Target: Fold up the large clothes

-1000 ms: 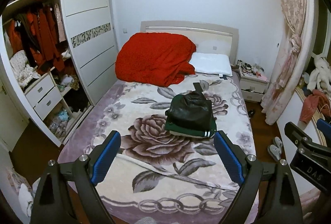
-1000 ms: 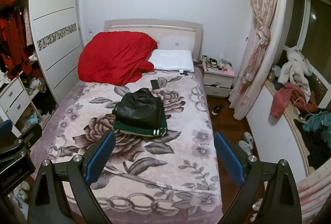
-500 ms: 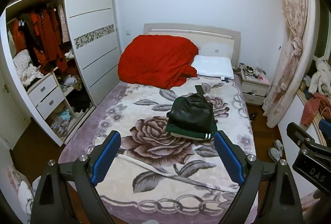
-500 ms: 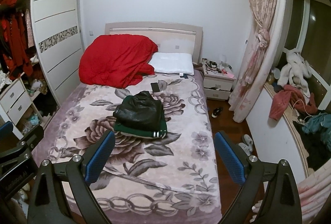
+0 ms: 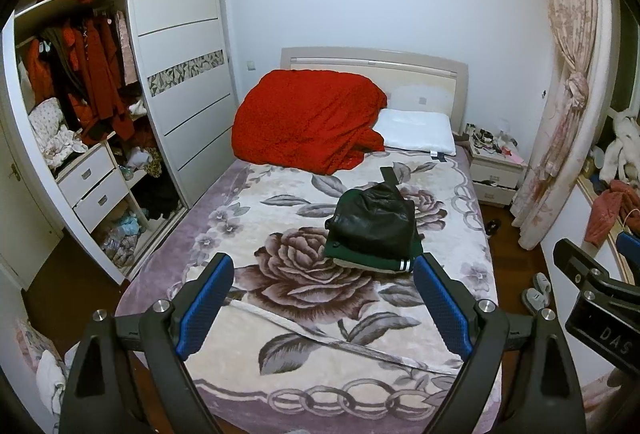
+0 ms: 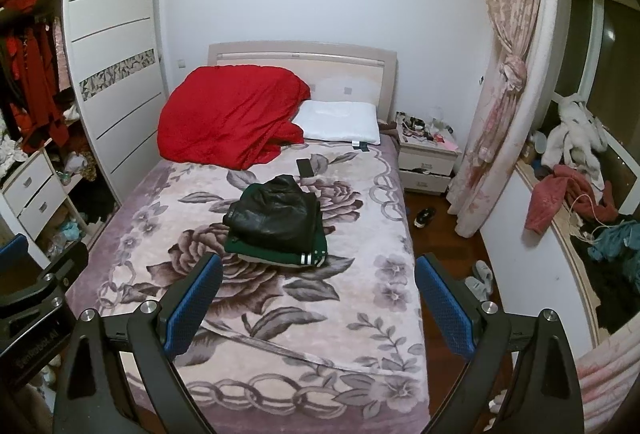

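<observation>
- The left gripper point(image 5: 322, 292) hangs above the foot of the bed with its blue-padded fingers point(image 5: 204, 304) spread wide and nothing between them.
- The right gripper point(image 6: 318, 292) is just as wide apart and just as empty, held beside the left one over the same end of the bed.
- Beyond both, a folded stack of clothes point(image 5: 374, 230) lies near the middle of the flowered blanket point(image 5: 280, 274): a black leather-looking garment on top of a dark green one with white stripes at its hem. Neither gripper touches it.
- A dark phone point(image 6: 305, 167) lies on the blanket just behind the stack.
- At the head of the bed sit a heaped red quilt point(image 5: 308, 121) and, to its right, a white pillow point(image 5: 418, 131).
- An open wardrobe point(image 5: 80, 105) full of clothes stands left of the bed; a cluttered nightstand point(image 6: 428, 153) and a tied-back pink curtain point(image 6: 504, 73) stand to the right.
</observation>
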A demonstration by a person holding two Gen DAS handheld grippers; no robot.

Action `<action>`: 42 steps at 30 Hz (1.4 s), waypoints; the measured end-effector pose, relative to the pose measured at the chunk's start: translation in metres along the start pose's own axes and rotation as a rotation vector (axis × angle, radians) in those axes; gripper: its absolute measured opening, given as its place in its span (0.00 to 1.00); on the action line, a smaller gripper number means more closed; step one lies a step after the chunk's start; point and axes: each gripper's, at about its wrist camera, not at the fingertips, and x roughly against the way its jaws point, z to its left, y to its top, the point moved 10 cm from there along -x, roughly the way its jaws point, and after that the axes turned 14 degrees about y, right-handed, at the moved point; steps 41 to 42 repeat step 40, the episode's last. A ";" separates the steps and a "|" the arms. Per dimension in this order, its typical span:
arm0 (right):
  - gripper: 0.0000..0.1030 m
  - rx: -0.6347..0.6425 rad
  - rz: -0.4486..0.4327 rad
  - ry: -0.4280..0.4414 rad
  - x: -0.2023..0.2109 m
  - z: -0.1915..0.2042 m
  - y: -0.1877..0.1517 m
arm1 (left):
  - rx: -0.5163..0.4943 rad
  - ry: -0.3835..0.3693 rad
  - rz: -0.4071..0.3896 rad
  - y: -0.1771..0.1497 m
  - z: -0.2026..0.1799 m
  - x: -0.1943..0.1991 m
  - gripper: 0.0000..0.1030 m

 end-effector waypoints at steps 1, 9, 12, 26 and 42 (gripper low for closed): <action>0.95 0.000 0.002 0.002 -0.001 0.000 0.000 | 0.000 0.000 -0.001 0.000 0.000 0.000 0.89; 0.95 0.001 -0.001 0.007 -0.004 0.000 0.001 | -0.001 0.000 -0.004 0.002 0.001 0.000 0.89; 0.95 0.001 0.000 0.010 -0.009 0.003 0.004 | -0.003 0.001 -0.003 0.002 0.001 0.000 0.89; 0.95 0.002 0.000 0.009 -0.007 0.004 -0.002 | -0.004 -0.001 -0.015 0.013 0.004 -0.002 0.89; 0.95 -0.005 0.005 0.005 -0.010 0.013 -0.011 | 0.000 -0.005 -0.015 0.012 0.004 0.001 0.89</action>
